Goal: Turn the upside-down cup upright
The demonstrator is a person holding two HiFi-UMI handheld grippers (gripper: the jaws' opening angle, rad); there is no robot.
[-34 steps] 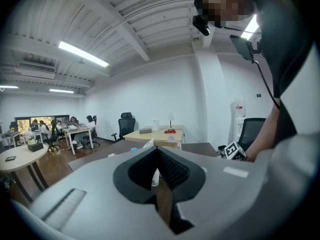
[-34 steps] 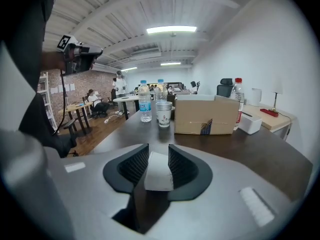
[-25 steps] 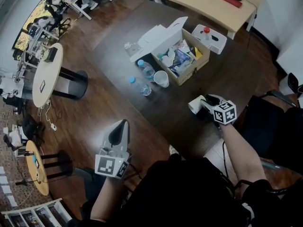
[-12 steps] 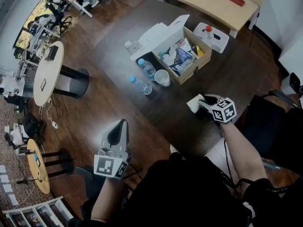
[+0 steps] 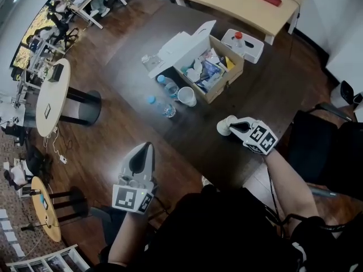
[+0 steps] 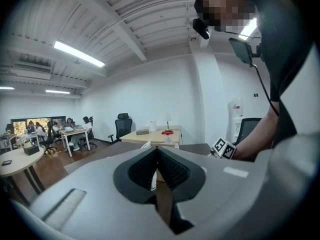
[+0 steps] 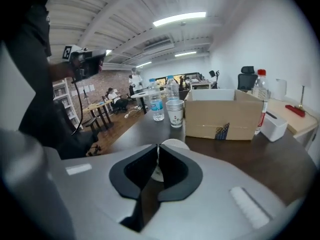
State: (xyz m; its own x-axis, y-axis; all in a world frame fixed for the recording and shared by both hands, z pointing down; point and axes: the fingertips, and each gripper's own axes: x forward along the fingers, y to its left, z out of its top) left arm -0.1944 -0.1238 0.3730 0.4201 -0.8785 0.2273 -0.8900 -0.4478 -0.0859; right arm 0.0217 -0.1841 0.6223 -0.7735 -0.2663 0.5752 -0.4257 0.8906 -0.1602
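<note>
Right gripper: jaws just closing, now clamped on wall of white cup. Cup over dark surface, 5 o'clock from cardboard box. Left gripper: jaws clenched, empty, 8 o'clock from cup.

We found the table bare on the near side of the cardboard box; two water bottles and stacked cups stood just beside its left corner.
</note>
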